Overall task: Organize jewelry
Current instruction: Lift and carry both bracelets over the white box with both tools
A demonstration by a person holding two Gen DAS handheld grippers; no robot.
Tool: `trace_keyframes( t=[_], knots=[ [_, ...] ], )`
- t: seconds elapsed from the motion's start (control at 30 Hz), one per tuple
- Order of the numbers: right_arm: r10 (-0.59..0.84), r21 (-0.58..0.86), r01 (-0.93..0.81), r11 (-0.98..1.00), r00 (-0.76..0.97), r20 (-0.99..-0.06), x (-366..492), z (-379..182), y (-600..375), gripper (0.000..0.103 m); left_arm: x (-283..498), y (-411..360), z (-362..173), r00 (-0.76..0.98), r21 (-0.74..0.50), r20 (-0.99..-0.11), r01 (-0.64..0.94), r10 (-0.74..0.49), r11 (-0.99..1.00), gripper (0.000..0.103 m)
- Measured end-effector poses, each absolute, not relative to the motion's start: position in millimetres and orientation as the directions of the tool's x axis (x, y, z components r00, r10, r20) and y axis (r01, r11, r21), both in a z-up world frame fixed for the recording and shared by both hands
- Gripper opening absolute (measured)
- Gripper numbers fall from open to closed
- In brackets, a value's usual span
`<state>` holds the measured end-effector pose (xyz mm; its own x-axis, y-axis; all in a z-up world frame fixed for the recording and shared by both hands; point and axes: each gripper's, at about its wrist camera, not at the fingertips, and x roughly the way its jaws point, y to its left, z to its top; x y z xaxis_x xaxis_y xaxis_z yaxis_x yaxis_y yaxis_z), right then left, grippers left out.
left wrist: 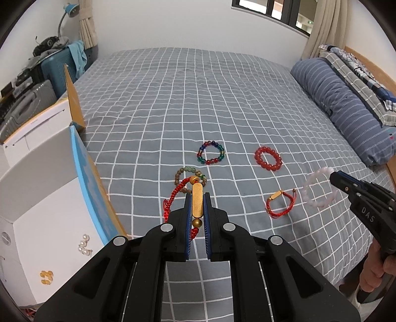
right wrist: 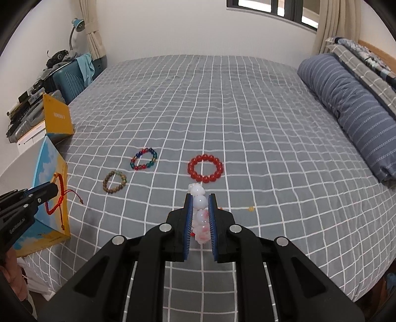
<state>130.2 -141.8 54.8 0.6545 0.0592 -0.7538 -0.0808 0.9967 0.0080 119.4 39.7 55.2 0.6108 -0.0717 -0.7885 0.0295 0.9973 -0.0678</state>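
My left gripper (left wrist: pixel 197 198) clamps the red cord bracelet (left wrist: pixel 197 202), raised near the open box (left wrist: pixel 37 198). My right gripper (right wrist: pixel 200 201) clamps the pale bead bracelet (right wrist: pixel 200 201) above the bed (right wrist: pixel 222 111).

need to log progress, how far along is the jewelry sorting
Done: pearl earrings and amber pieces lie in the white box. In hand: left tool grips a red cord bracelet, right tool a pale pink bead bracelet. Left on the bed: multicolour, red bead, brown bead, second cord bracelet.

The light was soft and even, coming from the window (left wrist: pixel 272 10) behind. Shadows were weak. The edges bent strongly with dark corners; the pink bracelet (left wrist: pixel 319 188) looked blurred.
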Motion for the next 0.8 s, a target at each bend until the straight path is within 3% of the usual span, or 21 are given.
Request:
trace_keyframes(
  t=[0.8],
  knots=[
    [0.142, 0.027, -0.172, 0.985, 0.704, -0.696, 153, 103, -86, 0.012, 122, 94, 94, 0.655, -0.073, -0.756, -0.069, -0.010, 0.995, 0.008]
  ],
)
